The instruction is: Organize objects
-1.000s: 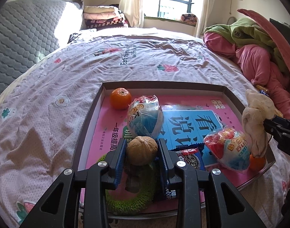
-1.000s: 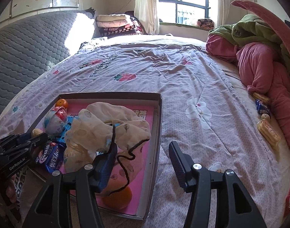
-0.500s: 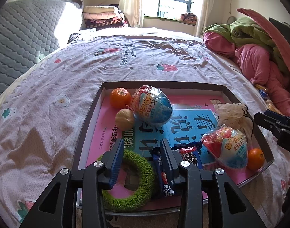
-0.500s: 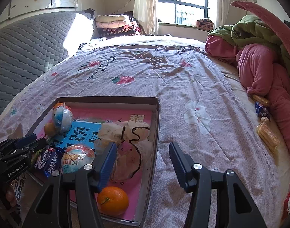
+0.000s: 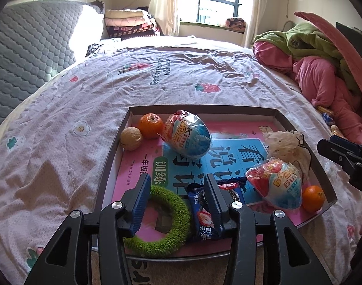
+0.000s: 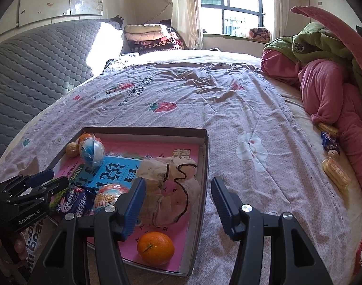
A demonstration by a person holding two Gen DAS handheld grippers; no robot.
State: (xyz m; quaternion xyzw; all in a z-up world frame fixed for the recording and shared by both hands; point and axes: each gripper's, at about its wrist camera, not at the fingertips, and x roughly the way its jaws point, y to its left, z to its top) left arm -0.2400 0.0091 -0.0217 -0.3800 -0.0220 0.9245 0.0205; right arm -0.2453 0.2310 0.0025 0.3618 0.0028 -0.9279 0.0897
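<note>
A shallow brown tray [image 5: 200, 108] with a pink book inside lies on the bed. In it are a walnut [image 5: 131, 138], two oranges [image 5: 150, 125] [image 5: 313, 198], two wrapped toy eggs [image 5: 187, 134] [image 5: 276, 183], a cream drawstring pouch [image 5: 287, 145], a green fuzzy ring [image 5: 166, 220] and blue cookie packs [image 5: 202, 213]. My left gripper [image 5: 176, 185] is open and empty above the ring and packs. My right gripper [image 6: 178, 190] is open and empty over the pouch [image 6: 171, 190] at the tray's right wall [image 6: 202, 178].
Loose snacks lie on the bed's right side: a blue pack [image 6: 329, 142] and yellow wafer packs [image 6: 336, 173]. Pink and green bedding [image 6: 323, 76] is piled at the right. A grey headboard [image 6: 34, 71] runs along the left. Folded blankets [image 6: 147, 35] sit at the far end.
My left gripper opened, let the walnut go in the tray's far left corner, and drew back. My right gripper released the pouch, which now lies in the tray.
</note>
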